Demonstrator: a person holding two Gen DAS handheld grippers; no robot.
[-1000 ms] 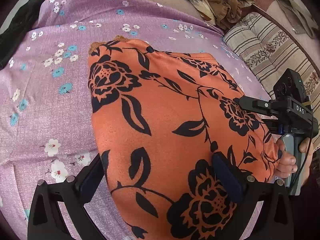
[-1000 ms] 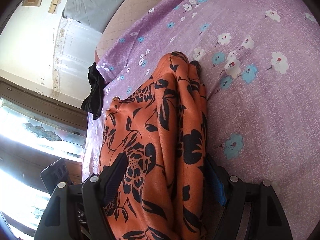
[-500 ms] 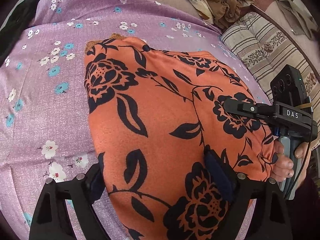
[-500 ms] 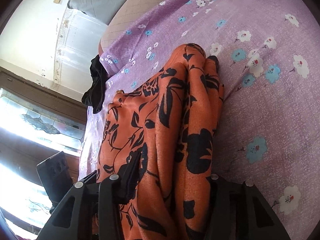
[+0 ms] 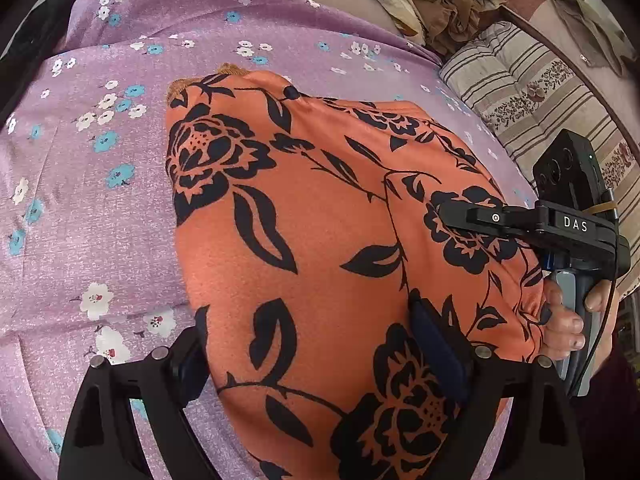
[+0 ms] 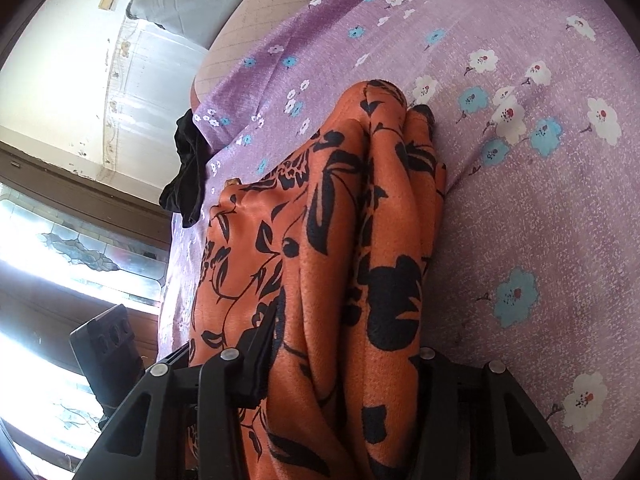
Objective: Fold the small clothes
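**Pinching the orange edge for the next fold**

Orange floral garment [image 5: 320, 248] spread on the lilac flowered bedsheet [image 5: 100, 208], bunched edge at 3 o'clock in the left view. Right gripper [image 6: 344, 356] just closing, now clamped on that gathered edge, several layers squeezed between the pads. Left gripper [image 5: 320, 352] wide, straddling the near hem, nothing pinched; not clear whether the pads touch the cloth. Best to close the left on the hem too, then lift both sides level and carry toward 12 o'clock, keeping layers aligned. Hidden: layer count in the right grip, the near hem under the left gripper, and the garment type. Black cloth [image 6: 186, 168] at the sheet's edge unidentifiable.
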